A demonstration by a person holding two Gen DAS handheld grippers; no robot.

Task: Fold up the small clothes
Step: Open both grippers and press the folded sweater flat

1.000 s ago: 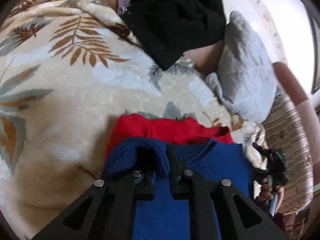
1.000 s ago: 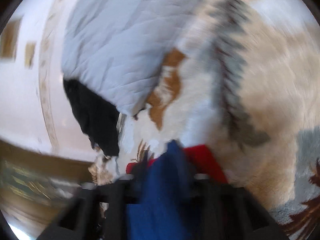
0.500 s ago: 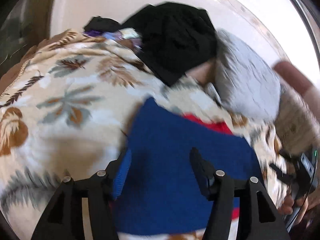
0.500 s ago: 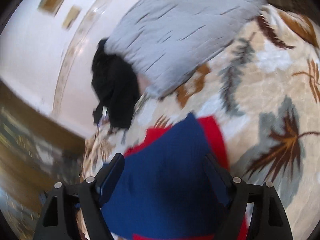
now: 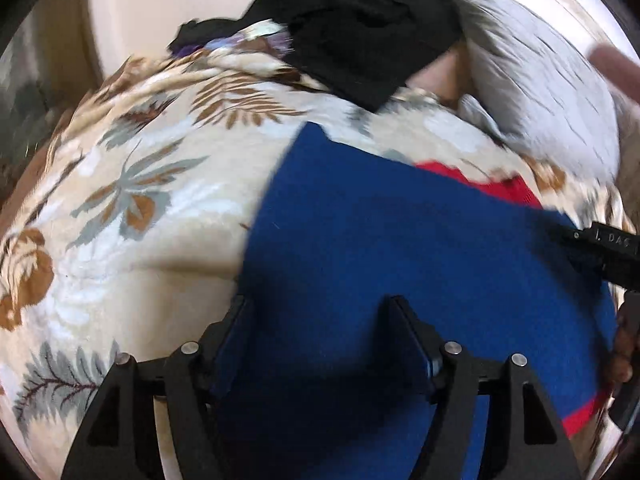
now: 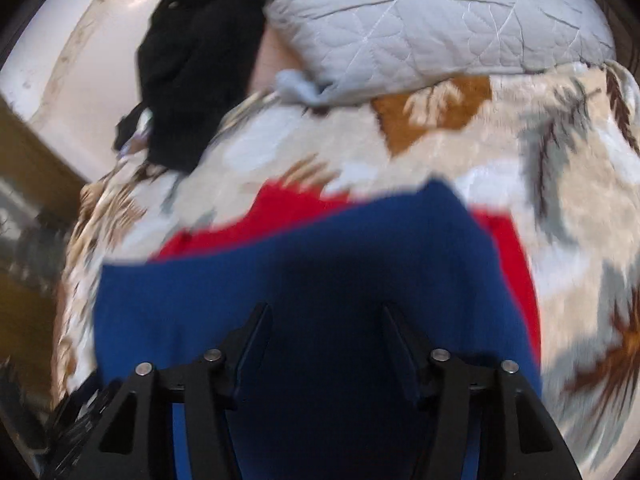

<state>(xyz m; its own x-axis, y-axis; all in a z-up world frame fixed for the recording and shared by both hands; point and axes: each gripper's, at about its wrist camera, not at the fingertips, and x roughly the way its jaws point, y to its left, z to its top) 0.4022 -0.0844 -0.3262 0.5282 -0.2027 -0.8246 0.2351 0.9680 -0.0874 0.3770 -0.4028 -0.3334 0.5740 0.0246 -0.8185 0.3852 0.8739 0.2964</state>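
A blue knit garment lies flat, folded, on top of a red knit garment on a leaf-patterned blanket. My left gripper is open and empty, hovering over the blue garment's near edge. My right gripper is open and empty, also above the blue garment, with the red garment showing behind and to the right of it. The right gripper's body shows at the right edge of the left wrist view.
A black garment pile lies at the far end of the blanket, next to a grey quilted pillow. Both show in the right wrist view, the black pile left of the pillow. A pale wall lies beyond.
Both grippers let go of the blue garment's collar edge, opened and pulled back and up. The blue garment now lies folded over the red one.
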